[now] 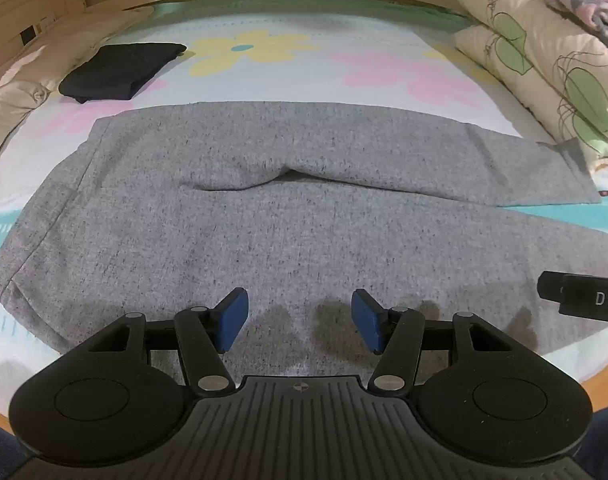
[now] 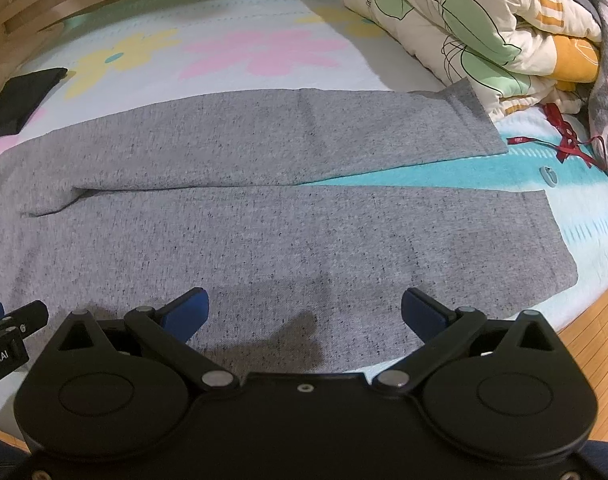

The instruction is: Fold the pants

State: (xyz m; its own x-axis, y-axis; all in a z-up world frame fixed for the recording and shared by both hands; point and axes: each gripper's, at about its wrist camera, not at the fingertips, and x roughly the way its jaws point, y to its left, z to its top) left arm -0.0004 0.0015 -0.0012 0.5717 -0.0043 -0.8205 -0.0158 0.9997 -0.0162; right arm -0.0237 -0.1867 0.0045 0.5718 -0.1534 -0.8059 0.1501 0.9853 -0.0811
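Observation:
Grey pants point(image 1: 264, 208) lie flat across the bed, waist to the left, both legs running right. In the right wrist view the same pants point(image 2: 264, 232) show both leg ends, the far one resting against the quilt. My left gripper point(image 1: 300, 320) hovers open above the near edge of the pants, close to the waist half, with nothing between its blue pads point(image 1: 234, 318). My right gripper point(image 2: 304, 312) stands wide open above the near leg, also holding nothing. The right gripper's tip point(image 1: 575, 292) shows at the right edge of the left wrist view.
A folded black garment point(image 1: 120, 70) lies at the far left of the flowered sheet point(image 1: 304, 68). A rolled floral quilt point(image 2: 483, 32) fills the far right. A red ribbon point(image 2: 563, 140) and a small ring point(image 2: 548, 175) lie beyond the leg ends. The bed's wooden edge point(image 2: 595, 332) runs near right.

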